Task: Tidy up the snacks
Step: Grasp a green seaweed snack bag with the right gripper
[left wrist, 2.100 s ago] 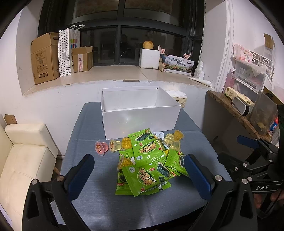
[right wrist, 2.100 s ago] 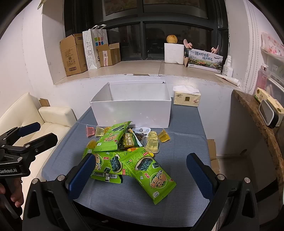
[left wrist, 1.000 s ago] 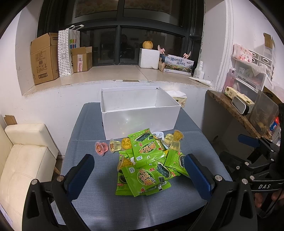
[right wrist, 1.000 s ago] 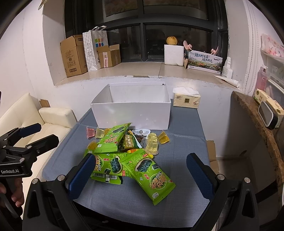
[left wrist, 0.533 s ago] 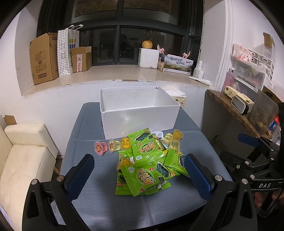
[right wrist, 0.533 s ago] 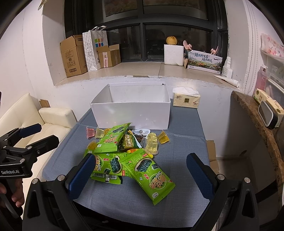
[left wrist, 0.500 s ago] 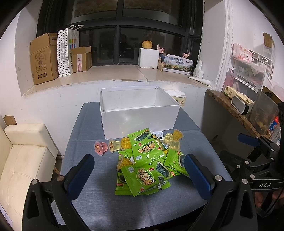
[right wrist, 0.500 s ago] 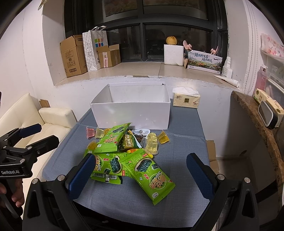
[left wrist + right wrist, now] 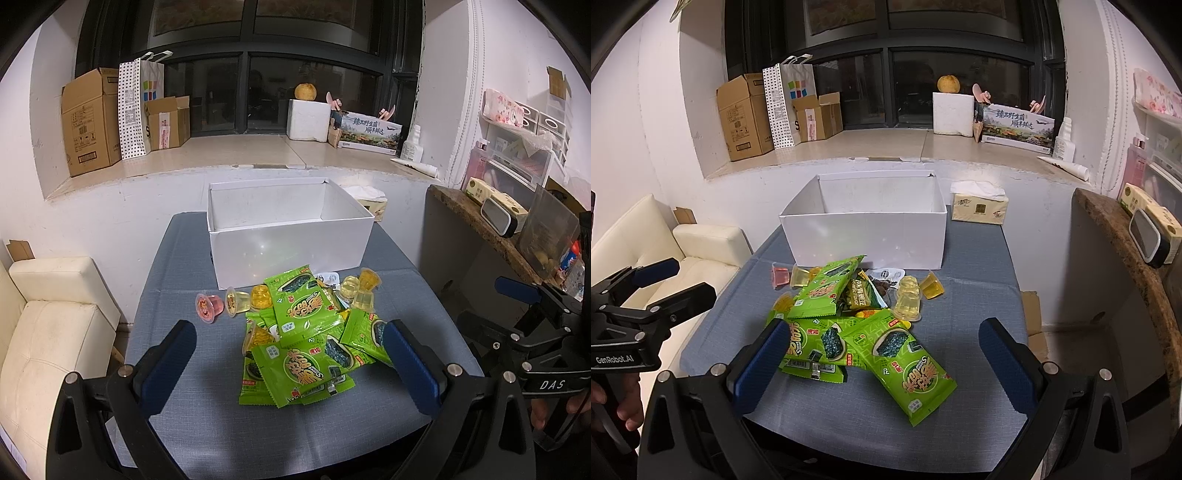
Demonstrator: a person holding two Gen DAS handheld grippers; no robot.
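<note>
A pile of green snack packets (image 9: 301, 341) lies mid-table, with jelly cups around it: a red one (image 9: 207, 307), yellow ones (image 9: 360, 290). The pile also shows in the right wrist view (image 9: 864, 328). An open, empty white box (image 9: 284, 236) stands behind it, seen too in the right wrist view (image 9: 866, 225). My left gripper (image 9: 291, 354) is open and empty, hovering near the table's front edge. My right gripper (image 9: 882, 350) is open and empty, to the right of the left one. Each gripper shows in the other's view, the right (image 9: 532, 332), the left (image 9: 646, 291).
The grey table (image 9: 258, 435) stands against a white wall under a window sill with cardboard boxes (image 9: 90, 122). A tissue box (image 9: 979, 206) sits right of the white box. A cream sofa (image 9: 48, 317) is left; a wooden shelf (image 9: 480, 229) is right.
Both grippers have crept slightly forward toward the pile. Nothing on the table has moved.
</note>
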